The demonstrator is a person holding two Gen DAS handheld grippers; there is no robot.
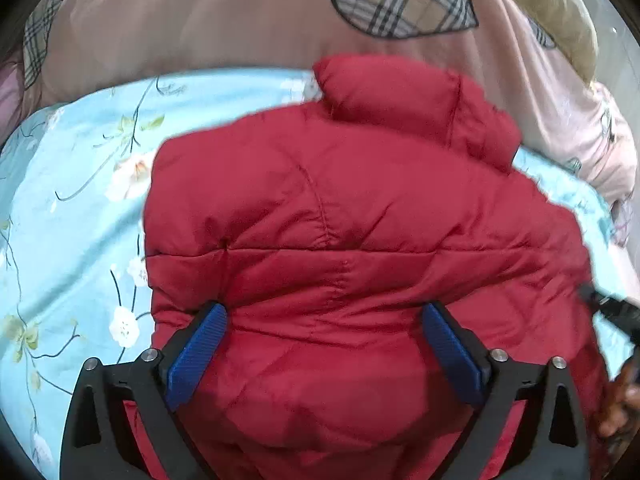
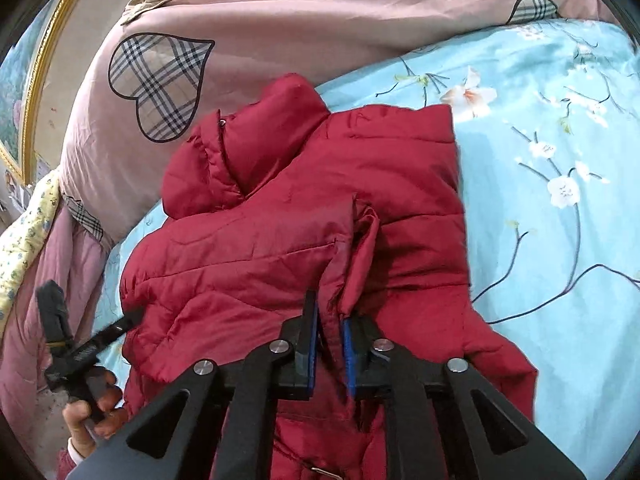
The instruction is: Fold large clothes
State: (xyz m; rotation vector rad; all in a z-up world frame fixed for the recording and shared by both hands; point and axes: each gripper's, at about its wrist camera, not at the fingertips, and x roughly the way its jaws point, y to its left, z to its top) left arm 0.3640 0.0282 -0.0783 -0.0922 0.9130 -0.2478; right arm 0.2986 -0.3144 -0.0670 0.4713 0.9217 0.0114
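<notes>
Blue flowery sheet (image 1: 72, 208) under red puffy jacket (image 1: 360, 220). Left gripper (image 1: 324, 344) spread wide. Right gripper (image 2: 329, 332) pinching jacket fold, maybe sleeve. No readable writing.

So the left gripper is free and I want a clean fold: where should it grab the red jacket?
Probably the padded side edge of the red jacket, approached from the blue sheet side; it lies flat and exposed there. The left gripper is open above the back.
</notes>
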